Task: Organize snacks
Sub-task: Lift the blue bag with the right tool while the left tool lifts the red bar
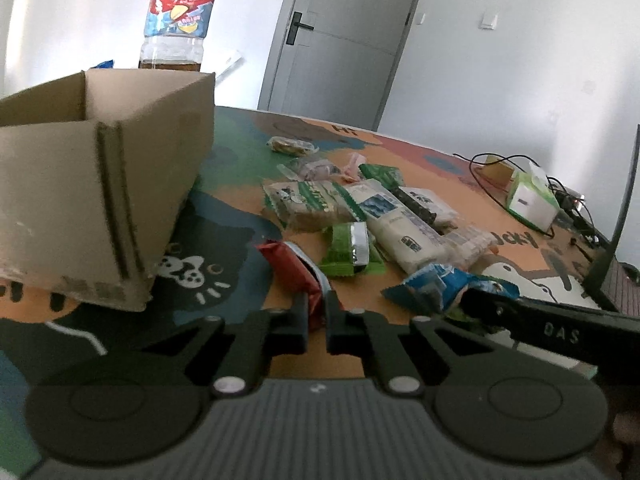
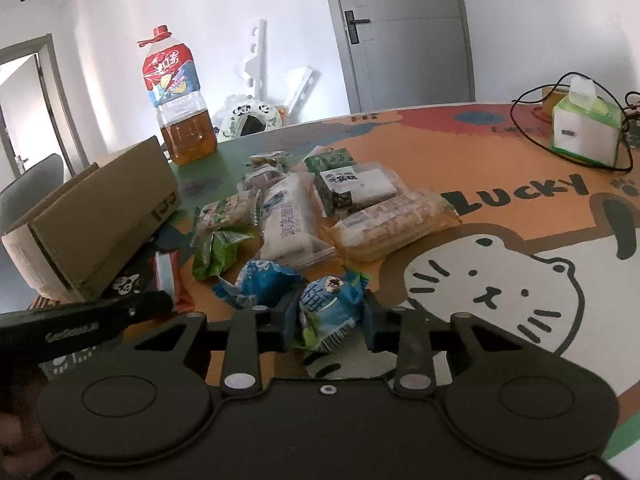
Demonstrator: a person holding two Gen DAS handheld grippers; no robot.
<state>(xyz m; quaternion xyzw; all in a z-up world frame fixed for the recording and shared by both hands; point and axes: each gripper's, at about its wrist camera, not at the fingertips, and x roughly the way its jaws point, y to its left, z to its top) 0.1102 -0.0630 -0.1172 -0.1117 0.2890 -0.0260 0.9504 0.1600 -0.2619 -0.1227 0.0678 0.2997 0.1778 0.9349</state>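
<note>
Left gripper (image 1: 317,322): matte black plastic fingers pinch the crinkled end of a glossy red foil snack packet (image 1: 294,268), just right of the cardboard box (image 1: 100,184) near corner. Right gripper (image 2: 329,316): fingers clamped on both sides of a puffy blue-and-green snack pouch (image 2: 330,312), well right of the box, over the orange part of the printed tablecloth (image 2: 520,240). Box is plain corrugated brown, open top, rectangular, flaps standing up. Loose snack pile sits right of the box: a second crumpled blue pouch (image 2: 260,284), a shiny green wrapper with a silver seam (image 1: 352,246), a long white pillow-shaped pack (image 2: 286,222), a clear flat pack of tan biscuits (image 2: 388,224), and a dark-and-white labelled pack (image 2: 352,186). Behind the box stands a clear ribbed plastic bottle (image 2: 176,100) with amber liquid, a red cap and a red-blue label. Far right of the box sits a soft green-white tissue pack (image 2: 584,128) ringed by thin black cable (image 2: 532,140).
</note>
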